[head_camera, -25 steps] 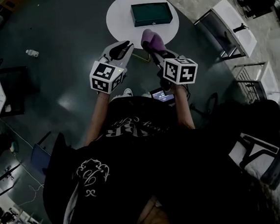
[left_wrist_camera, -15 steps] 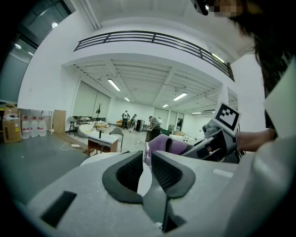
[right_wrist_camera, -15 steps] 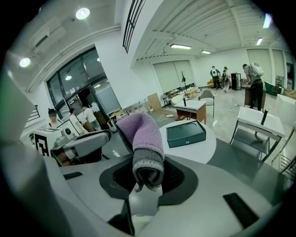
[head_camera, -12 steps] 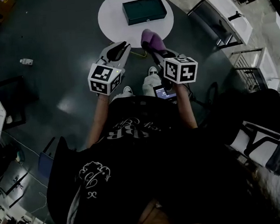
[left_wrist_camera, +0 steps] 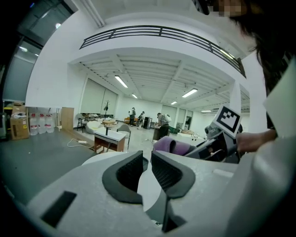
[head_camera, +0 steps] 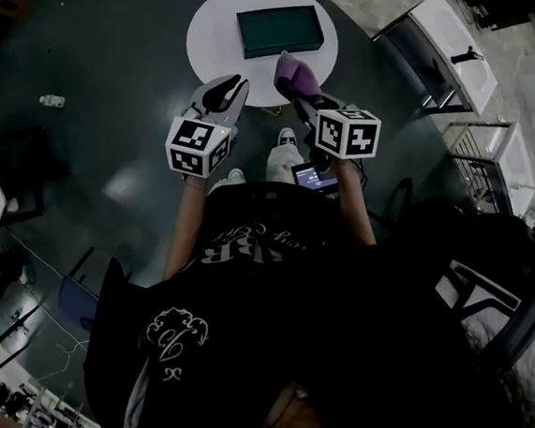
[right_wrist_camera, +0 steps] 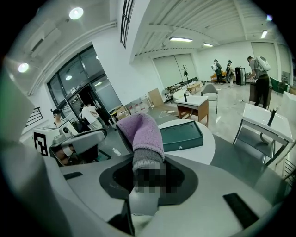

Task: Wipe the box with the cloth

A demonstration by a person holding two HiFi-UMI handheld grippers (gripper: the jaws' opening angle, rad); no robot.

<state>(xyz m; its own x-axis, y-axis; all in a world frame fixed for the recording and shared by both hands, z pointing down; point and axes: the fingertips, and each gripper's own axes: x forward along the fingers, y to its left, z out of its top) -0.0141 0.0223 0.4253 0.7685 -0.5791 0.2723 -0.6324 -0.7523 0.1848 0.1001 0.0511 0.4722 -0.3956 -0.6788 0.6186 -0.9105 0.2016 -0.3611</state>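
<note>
At table centre, slightly toward the right edge: dark green box [head_camera: 280,30], flat, lid closed, lying on a round white table [head_camera: 218,39].

Over the near edge of the table, apart from the box: purple cloth [head_camera: 294,76], pinched in the right gripper [head_camera: 301,90]. In the right gripper view the cloth is seen to stand up out of the jaws, folded over at the top, with a grey band low on it; the part at the pads is covered by a mosaic patch.

Beside it, level with the right one: left gripper [head_camera: 221,92]. In the left gripper view its jaws are seen a narrow slit apart, with nothing held between them; only the white tabletop is seen through the gap. From the head view this slit cannot be judged.

Elsewhere:
- Small bottle [head_camera: 52,101], lying on the dark floor, well left of the table; recorded in the head view.
- Distant people [left_wrist_camera: 135,114] and desks, recorded in the gripper views only.
</note>
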